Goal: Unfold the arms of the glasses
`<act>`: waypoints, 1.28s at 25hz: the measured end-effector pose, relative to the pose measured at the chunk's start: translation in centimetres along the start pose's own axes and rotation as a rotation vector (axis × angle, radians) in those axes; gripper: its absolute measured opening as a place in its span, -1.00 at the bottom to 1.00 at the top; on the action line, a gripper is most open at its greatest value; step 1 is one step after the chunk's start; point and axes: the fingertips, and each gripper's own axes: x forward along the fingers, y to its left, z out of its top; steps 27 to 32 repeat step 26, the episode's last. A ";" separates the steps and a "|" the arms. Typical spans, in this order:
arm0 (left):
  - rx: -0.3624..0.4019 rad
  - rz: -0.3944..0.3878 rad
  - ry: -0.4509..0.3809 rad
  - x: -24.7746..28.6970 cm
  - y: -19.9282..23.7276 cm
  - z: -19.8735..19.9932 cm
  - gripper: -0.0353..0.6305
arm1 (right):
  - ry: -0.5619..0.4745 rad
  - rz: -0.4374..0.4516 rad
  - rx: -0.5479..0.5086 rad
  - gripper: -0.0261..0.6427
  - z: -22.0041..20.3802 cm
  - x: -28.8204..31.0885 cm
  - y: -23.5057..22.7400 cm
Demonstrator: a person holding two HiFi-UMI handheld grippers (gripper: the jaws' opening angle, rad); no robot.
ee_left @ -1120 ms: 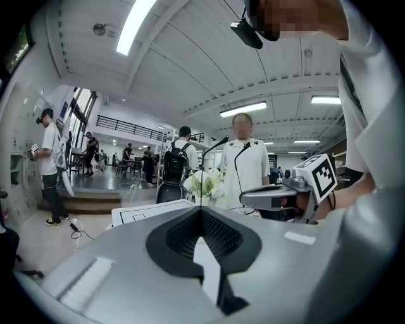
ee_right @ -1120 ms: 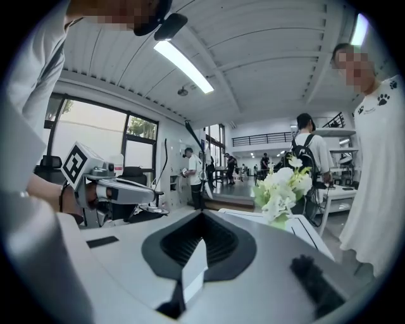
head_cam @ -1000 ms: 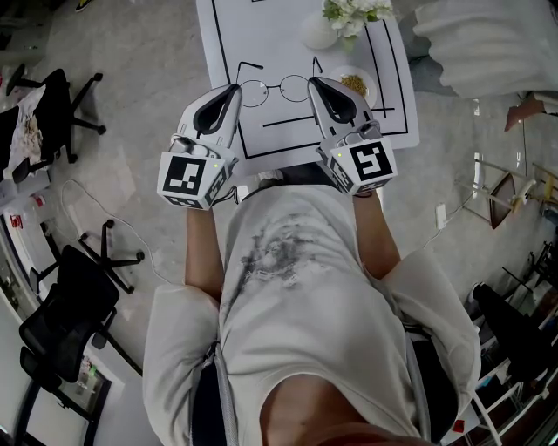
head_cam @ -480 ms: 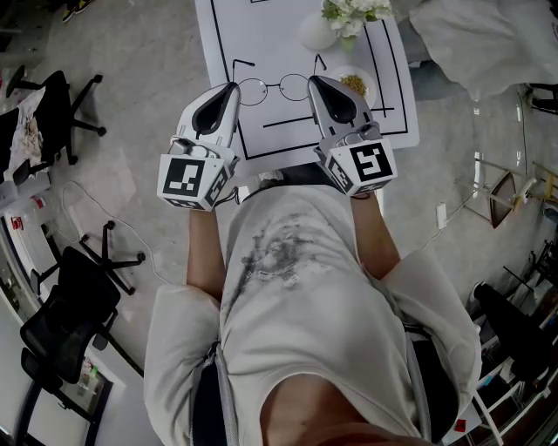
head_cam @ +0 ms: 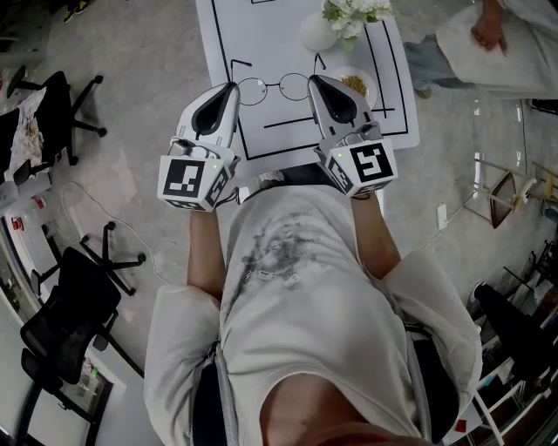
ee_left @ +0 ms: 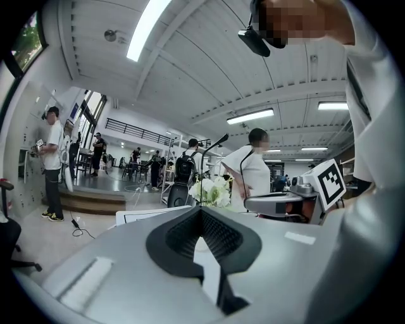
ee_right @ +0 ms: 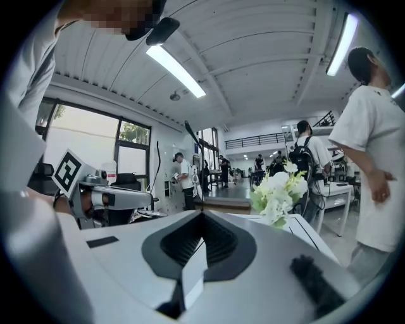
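Observation:
Round wire-rimmed glasses [head_cam: 274, 88] lie on the white table [head_cam: 288, 35] in the head view, both thin arms pointing away from me. My left gripper [head_cam: 233, 86] rests with its tip at the left lens's outer edge, and my right gripper [head_cam: 312, 81] sits at the right lens's outer edge. Whether either tip touches the frame is hidden. In the left gripper view the left gripper [ee_left: 201, 212] has its jaws together with nothing between them. The right gripper [ee_right: 201, 215] looks the same in its own view. The glasses do not show in either gripper view.
A white vase [head_cam: 318, 33] of white flowers [head_cam: 353, 12] and a small dish of food [head_cam: 354, 84] stand just beyond the right gripper. Black lines mark the tabletop. Office chairs [head_cam: 52, 104] stand on the floor at left. A person in white [head_cam: 497, 43] is at top right.
Both grippers and the glasses stay where they were. The person at the top right has shifted, and a hand now shows there.

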 end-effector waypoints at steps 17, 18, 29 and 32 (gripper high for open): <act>0.002 0.001 -0.009 0.0 0.0 0.2 -0.88 | -0.002 -0.009 0.006 -0.88 -0.2 0.0 -0.2; 0.002 0.000 -0.009 0.0 0.0 0.2 -0.88 | -0.001 -0.010 0.006 -0.88 -0.1 0.1 -0.2; 0.001 -0.003 -0.007 0.4 0.0 0.3 -0.88 | 0.001 -0.014 0.005 -0.88 -0.1 0.1 -0.5; 0.001 -0.003 -0.007 0.4 0.0 0.3 -0.88 | 0.001 -0.014 0.005 -0.88 -0.1 0.1 -0.5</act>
